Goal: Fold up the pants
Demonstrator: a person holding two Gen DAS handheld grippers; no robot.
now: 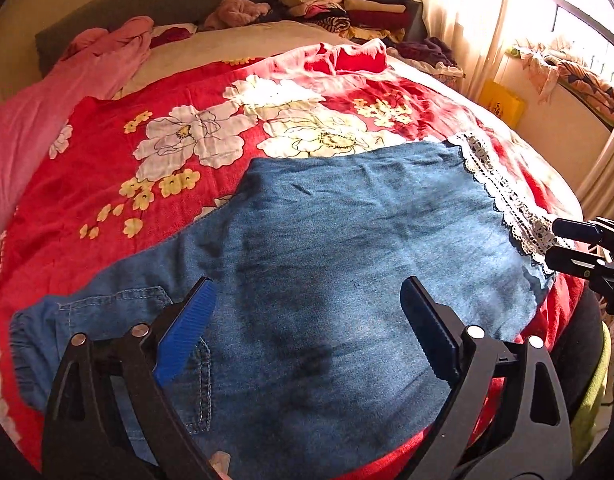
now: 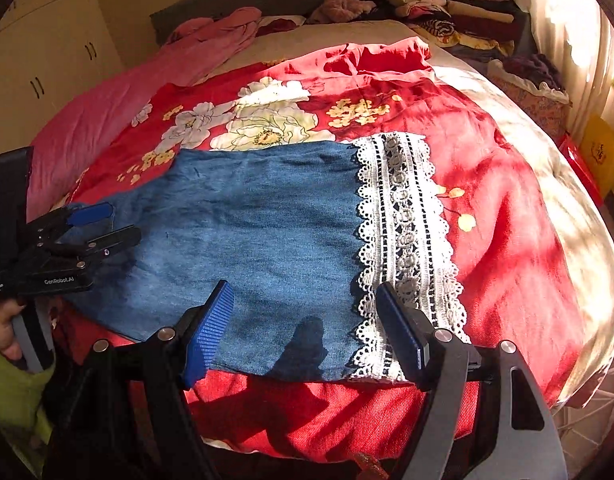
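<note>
While the blue denim pants (image 1: 327, 260) with white lace hem (image 2: 407, 232) lie flat on the red floral bedspread (image 1: 147, 152), we hold both the left gripper (image 1: 307, 328) and the right gripper (image 2: 305, 328) above them, jaws wide, empty.

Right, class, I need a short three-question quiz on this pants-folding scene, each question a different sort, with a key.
1. True or false: the left gripper is shut on the denim pants.
2. Multiple choice: the white lace trim on the pants lies nearest which gripper? A) left B) right C) neither
3. Fill in: the pants lie flat on a red ____ bedspread.

Key
1. False: its fingers stand apart above the fabric, holding nothing.
2. B: one right finger sits over the lace near the bed's front edge.
3. Floral, with large white flowers.
</note>
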